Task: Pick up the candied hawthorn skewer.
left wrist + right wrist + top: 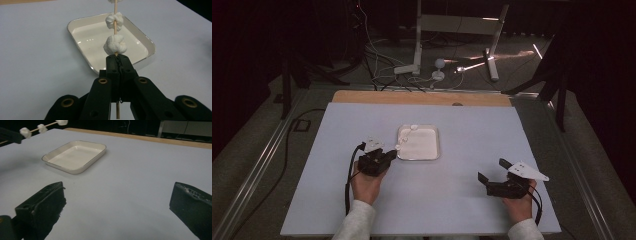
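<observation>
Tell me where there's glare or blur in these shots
Left gripper view: small glints on the tray floor, the left gripper jaws soft up close. Right gripper view: the right gripper jaws blurred. High view: bright streaks on the floor beyond the table.

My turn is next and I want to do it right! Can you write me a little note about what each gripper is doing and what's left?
Left gripper: shut on the wooden skewer, holding it above the near edge of the white tray. White marshmallow-like pieces are threaded on the skewer.
Right gripper: open, holding nothing, low over the table, apart from the tray.
Done: skewer picked up.
Left: likely pulling the pieces off into the tray, which holds nothing yet. The free right gripper could probably do that.
</observation>
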Demonstrator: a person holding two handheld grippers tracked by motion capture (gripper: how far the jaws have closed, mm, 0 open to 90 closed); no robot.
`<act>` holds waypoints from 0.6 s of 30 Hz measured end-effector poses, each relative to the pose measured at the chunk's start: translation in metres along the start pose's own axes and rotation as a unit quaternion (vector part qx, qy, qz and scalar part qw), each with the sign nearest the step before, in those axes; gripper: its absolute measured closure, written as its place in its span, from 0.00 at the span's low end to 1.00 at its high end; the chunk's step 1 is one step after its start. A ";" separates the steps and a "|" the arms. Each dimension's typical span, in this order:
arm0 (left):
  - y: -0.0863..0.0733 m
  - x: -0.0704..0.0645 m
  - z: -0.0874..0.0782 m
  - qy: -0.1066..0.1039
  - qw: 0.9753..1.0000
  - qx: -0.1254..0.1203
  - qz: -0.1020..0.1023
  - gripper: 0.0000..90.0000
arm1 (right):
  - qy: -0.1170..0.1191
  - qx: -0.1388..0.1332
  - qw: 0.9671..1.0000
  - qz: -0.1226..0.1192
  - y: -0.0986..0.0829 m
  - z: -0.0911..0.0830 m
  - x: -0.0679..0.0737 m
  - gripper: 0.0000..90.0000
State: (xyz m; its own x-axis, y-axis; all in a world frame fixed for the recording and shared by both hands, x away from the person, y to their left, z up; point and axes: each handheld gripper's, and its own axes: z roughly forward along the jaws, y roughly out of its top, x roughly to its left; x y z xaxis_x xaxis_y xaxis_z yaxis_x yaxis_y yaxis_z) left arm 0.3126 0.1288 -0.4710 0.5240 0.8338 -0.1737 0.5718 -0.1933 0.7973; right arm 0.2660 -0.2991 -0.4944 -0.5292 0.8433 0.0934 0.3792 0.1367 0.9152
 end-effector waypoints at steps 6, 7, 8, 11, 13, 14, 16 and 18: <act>-0.011 0.007 -0.013 -0.007 1.000 -0.026 0.002 1.00 | 0.002 -0.010 1.000 0.019 0.006 0.000 -0.001 0.00; -0.012 0.008 -0.014 -0.007 1.000 -0.030 0.003 1.00 | 0.001 -0.014 1.000 0.022 0.008 0.000 0.000 0.00; -0.012 0.008 -0.014 -0.007 1.000 -0.030 0.003 1.00 | 0.001 -0.017 1.000 0.025 0.011 0.000 0.001 0.00; -0.013 0.009 -0.017 -0.008 0.999 -0.036 0.006 1.00 | 0.006 -0.024 0.999 0.031 0.019 0.001 0.002 0.00; -0.013 0.009 -0.019 -0.007 0.999 -0.040 0.003 1.00 | 0.015 -0.035 0.999 0.036 0.033 0.006 0.005 0.00; -0.013 0.010 -0.019 -0.008 0.999 -0.043 0.001 1.00 | 0.017 -0.036 0.999 0.037 0.038 0.008 0.006 0.00; -0.014 0.010 -0.021 -0.010 0.999 -0.046 -0.002 1.00 | 0.023 -0.039 0.998 0.037 0.049 0.014 0.008 0.00; -0.015 0.010 -0.021 -0.011 0.999 -0.047 -0.001 1.00 | 0.028 -0.040 0.998 0.037 0.059 0.020 0.010 0.00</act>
State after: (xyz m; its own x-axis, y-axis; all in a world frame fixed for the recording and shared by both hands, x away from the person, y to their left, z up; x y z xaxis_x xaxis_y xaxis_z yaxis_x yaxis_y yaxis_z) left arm 0.2963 0.1510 -0.4723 0.5373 0.8221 -0.1882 0.5125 -0.1411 0.8470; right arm 0.2986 -0.2725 -0.4471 -0.5452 0.8183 0.1821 0.3581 0.0310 0.9332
